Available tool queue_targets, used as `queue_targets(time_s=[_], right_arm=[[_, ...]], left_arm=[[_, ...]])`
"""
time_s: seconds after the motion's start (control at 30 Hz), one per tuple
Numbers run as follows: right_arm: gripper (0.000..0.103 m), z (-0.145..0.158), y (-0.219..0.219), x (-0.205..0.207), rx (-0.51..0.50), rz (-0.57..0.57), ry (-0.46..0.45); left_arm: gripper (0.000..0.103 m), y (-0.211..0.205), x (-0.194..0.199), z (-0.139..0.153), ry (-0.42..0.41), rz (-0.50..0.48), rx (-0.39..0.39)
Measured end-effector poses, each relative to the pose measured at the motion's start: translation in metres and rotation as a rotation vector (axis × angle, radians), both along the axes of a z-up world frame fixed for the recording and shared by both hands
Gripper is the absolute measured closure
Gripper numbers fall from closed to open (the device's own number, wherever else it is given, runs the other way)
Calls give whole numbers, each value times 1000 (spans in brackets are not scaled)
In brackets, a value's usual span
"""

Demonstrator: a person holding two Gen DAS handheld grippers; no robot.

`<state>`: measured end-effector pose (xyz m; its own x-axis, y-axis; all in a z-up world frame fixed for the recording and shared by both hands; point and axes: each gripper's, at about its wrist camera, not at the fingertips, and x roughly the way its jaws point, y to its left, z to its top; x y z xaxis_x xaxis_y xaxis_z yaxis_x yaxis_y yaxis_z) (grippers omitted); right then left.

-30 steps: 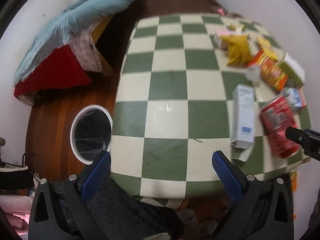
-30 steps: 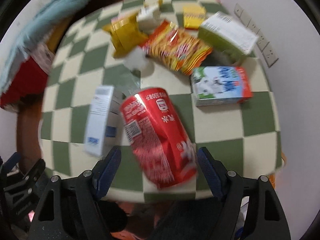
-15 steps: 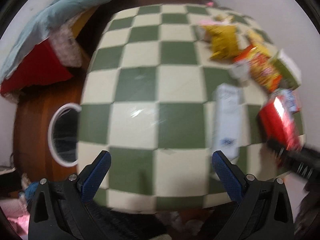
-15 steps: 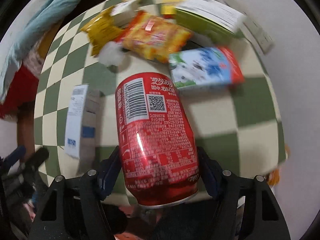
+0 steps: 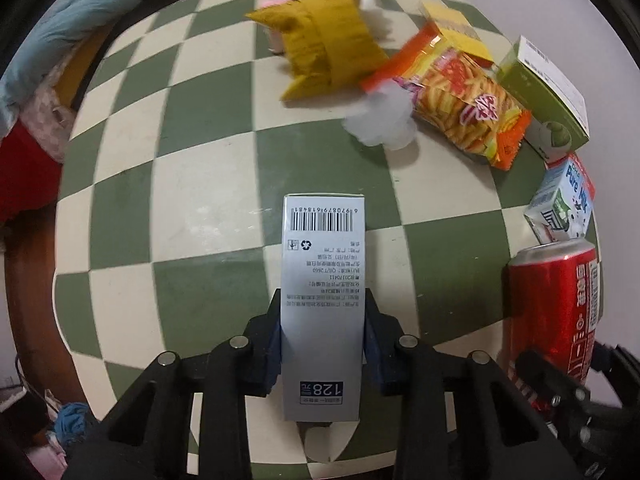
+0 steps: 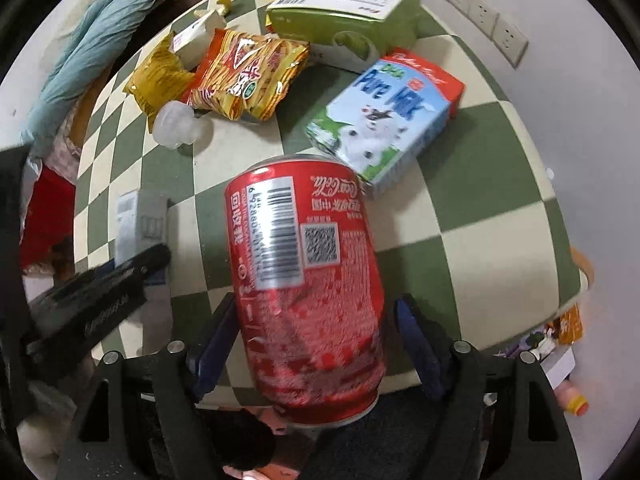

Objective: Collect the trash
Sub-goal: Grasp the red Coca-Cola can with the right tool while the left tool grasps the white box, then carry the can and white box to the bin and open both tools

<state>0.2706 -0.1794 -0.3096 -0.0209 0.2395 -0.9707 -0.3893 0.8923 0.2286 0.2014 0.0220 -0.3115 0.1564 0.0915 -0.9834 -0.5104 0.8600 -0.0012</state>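
Green-and-cream checks cover the table, which stands against a pale wall carrying a row of white sockets, with a dark wooden floor at its left edge. Beyond that edge lie a light blue quilt and a red cloth.

On the table the left tongs are closed on a tall grey carton, its barcode end pointing away from the camera and a printed price label near the blue pads, which press both of its long sides. Just to the right, the right tongs grip a red soda can by its lower half, the can tilted a little with its top toward the far litter; the blue pads sit on either side of it.

Across the far right of the table lies the rest of the litter: a blue-and-white milk carton on its side just behind the can, a green-and-white box near the wall, an orange snack bag beside it, a mustard-yellow wrapper farther left, and a crumpled white tissue touching the snack bag's edge. A second, small yellow pack rests behind the snack bag.
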Motion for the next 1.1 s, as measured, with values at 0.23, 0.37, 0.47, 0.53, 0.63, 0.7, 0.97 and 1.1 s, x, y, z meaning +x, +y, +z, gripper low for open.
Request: queue_targets(time_s=[0.23, 0.37, 0.47, 0.53, 0.63, 0.7, 0.97, 1.1], right_arm=[[35, -7, 24, 0, -16, 45, -51], [36, -5, 25, -4, -17, 48, -66], [36, 1, 24, -9, 15, 44, -60], [36, 11, 25, -14, 43, 46, -65], [36, 32, 29, -25, 96, 53, -89], [36, 51, 36, -33, 135, 67, -112], [36, 129, 105, -74, 280, 177, -187], [36, 153, 163, -108, 343, 259, -185]], left_arm=[[72, 0, -46, -6, 4, 83, 16], [73, 5, -62, -7, -3, 102, 49], [73, 8, -72, 5, -35, 121, 69], [73, 9, -80, 19, -67, 126, 88], [73, 13, -80, 50, -122, 121, 135], [73, 12, -83, 72, -163, 122, 163], [73, 63, -131, 156, -320, 195, 229], [73, 111, -177, 183, -368, 248, 246]])
